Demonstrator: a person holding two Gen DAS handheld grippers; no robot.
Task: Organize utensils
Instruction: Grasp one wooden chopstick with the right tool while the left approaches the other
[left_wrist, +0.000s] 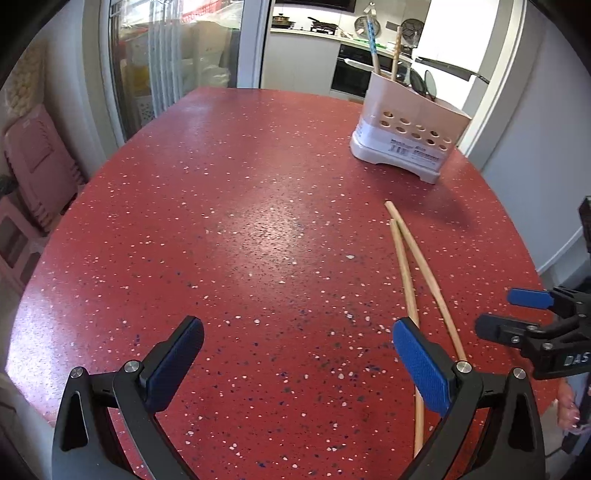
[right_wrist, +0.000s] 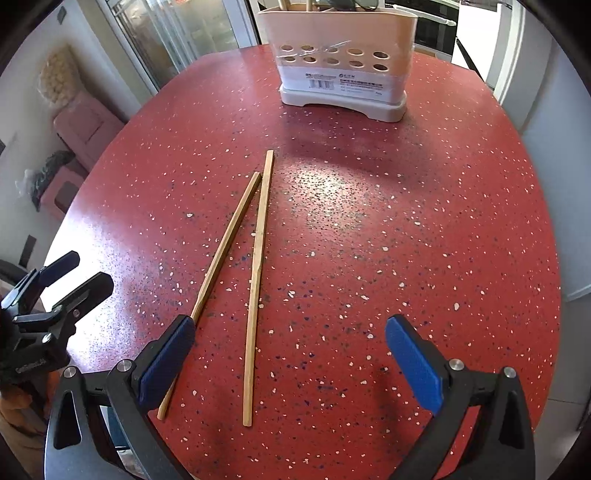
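Note:
Two wooden chopsticks (right_wrist: 256, 266) lie side by side on the red speckled table (right_wrist: 406, 221), far ends almost touching; they also show in the left wrist view (left_wrist: 417, 266). A beige perforated utensil holder (right_wrist: 340, 62) stands at the table's far side, with chopsticks and dark utensils in it (left_wrist: 410, 122). My right gripper (right_wrist: 290, 354) is open and empty, above the near ends of the chopsticks. My left gripper (left_wrist: 299, 354) is open and empty, left of the chopsticks; its right finger covers part of them.
Pink stools (left_wrist: 37, 166) stand stacked left of the table. Glass doors (left_wrist: 173, 55) and a kitchen counter (left_wrist: 314, 29) lie beyond. A white wall (right_wrist: 554, 147) is close on the right. Each gripper shows at the edge of the other's view.

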